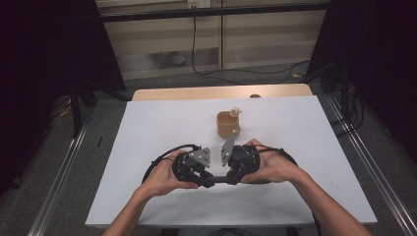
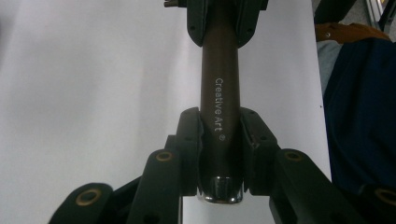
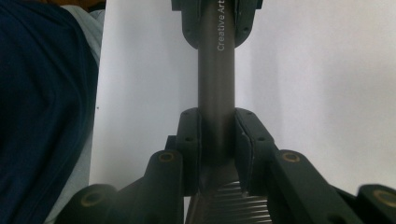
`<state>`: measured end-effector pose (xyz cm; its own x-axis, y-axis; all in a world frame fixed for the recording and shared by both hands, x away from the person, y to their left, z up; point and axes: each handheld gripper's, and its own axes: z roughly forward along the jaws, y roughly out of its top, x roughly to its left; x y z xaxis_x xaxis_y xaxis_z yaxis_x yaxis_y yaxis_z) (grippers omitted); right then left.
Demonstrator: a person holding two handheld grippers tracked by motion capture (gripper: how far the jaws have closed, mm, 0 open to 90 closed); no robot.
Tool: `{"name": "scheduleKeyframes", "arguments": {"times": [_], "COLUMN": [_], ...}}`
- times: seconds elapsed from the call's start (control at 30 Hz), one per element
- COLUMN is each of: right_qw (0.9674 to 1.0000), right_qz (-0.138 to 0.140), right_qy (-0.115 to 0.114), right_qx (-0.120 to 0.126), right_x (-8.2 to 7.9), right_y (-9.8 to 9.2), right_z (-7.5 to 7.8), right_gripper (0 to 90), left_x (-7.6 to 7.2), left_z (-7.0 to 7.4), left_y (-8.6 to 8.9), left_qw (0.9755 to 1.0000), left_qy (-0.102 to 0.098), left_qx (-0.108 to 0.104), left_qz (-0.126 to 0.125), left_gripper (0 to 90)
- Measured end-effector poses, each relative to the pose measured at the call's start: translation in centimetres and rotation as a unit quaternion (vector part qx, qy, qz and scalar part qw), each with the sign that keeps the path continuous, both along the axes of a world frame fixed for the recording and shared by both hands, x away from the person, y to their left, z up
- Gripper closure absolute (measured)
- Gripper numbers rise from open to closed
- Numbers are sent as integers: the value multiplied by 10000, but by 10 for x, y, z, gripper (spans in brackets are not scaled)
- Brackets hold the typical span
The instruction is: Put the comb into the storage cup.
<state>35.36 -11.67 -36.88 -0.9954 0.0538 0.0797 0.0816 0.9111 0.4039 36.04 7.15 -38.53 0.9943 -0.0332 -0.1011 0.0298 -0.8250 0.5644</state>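
We see a dark cylindrical marker (image 2: 220,100) printed with "Creative Art" held level between the two claws, just above the white table (image 1: 147,128) and near the person's edge of it. In the left gripper view, the left gripper (image 2: 219,154) has its two black jaws pressed against the sides of the marker, with the shiny metal end cap sitting right at the base of the jaws and the barrel running straight ahead of them; we count this claw as clamped on the marker. Ahead of it, at the far end of the barrel, the jaws of the other claw grip the same marker. In the right gripper view, the right gripper (image 3: 217,140) is likewise clamped on the marker (image 3: 215,84), its pads tight against the barrel, and a ribbed section of the marker lies at the base of its jaws. From the high view, the left gripper (image 1: 206,181) and right gripper (image 1: 231,178) face each other tip to tip, each held in one hand, with the marker (image 1: 220,180) bridging them. Beyond the right claw, well apart from the marker, a tan cup (image 1: 228,124) stands upright on the table with a small pale object (image 1: 236,111) at its rim
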Motion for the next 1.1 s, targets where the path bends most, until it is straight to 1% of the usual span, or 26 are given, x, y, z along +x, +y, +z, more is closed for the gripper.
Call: {"name": "scheduleKeyframes", "arguments": {"times": [0.03,0.07,0.13,0.2,0.3,0.37,0.43,0.47,0.5,0.57,0.6,0.63,0.67,0.7,0.73,0.77,0.8,0.87,0.9,0.93,0.97,1.0,1.03,1.1], "right_qw": [10000,10000,10000,10000,9999,9999,9999,9999,9999,9999,9999,9999,9999,9999,9999,9997,9994,9981,9974,9967,9960,9956,9949,9935], "right_qz": [30,31,48,41,61,86,82,62,50,23,6,-4,16,-44,-114,-183,-229,-389,-429,-464,-505,-541,-598,-706], "right_qy": [8,10,35,48,83,144,93,128,114,114,92,130,108,97,48,56,72,-17,-21,-80,-128,-116,-138,-193], "right_qx": [-9,-25,-25,-46,-24,0,-24,-11,-14,25,46,64,92,74,105,145,240,470,572,656,724,752,801,870], "right_x": [0,0,0,0,1,2,1,1,1,2,2,2,2,2,2,2,2,2,2,2,1,1,0,0], "right_y": [0,1,1,2,2,2,1,1,1,0,-1,-1,-1,-2,-2,-4,-6,-10,-13,-15,-17,-19,-22,-26], "right_z": [0,0,-1,-2,-3,-3,-3,-3,-3,-2,-2,-1,-1,0,1,3,5,10,12,15,16,17,18,19], "right_gripper": [729,729,728,728,727,726,725,725,724,720,715,714,692,670,641,606,550,493,454,424,409,396,382,350], "left_x": [0,0,0,2,1,3,4,4,5,5,5,5,5,5,6,6,6,8,9,11,12,12,13,14], "left_z": [0,0,-3,-3,-3,-4,-5,-5,-5,-4,-4,-3,-3,-3,-3,-4,-4,-4,-4,-4,-4,-4,-4,-3], "left_y": [0,0,0,1,1,1,2,2,2,3,4,4,5,6,7,8,9,13,15,17,19,21,23,26], "left_qw": [10000,10000,10000,9999,9999,9997,9995,9994,9993,9994,9994,9994,9992,9992,9992,9990,9989,9985,9982,9978,9978,9973,9968,9961], "left_qy": [-11,46,84,123,142,248,324,326,350,327,343,327,358,362,360,397,383,445,434,527,524,487,573,591], "left_qx": [15,48,-7,23,8,-14,-52,-91,-85,-134,-105,-137,-146,-159,-146,-186,-228,-260,-319,-320,-348,-421,-432,-482], "left_qz": [-31,-57,-44,-49,-28,-53,-1,-11,6,21,-1,19,38,44,72,99,143,182,261,235,232,365,348,451], "left_gripper": [722,723,724,724,725,725,725,725,726,726,726,727,727,727,727,726,727,726,726,726,726,726,726,726]}}
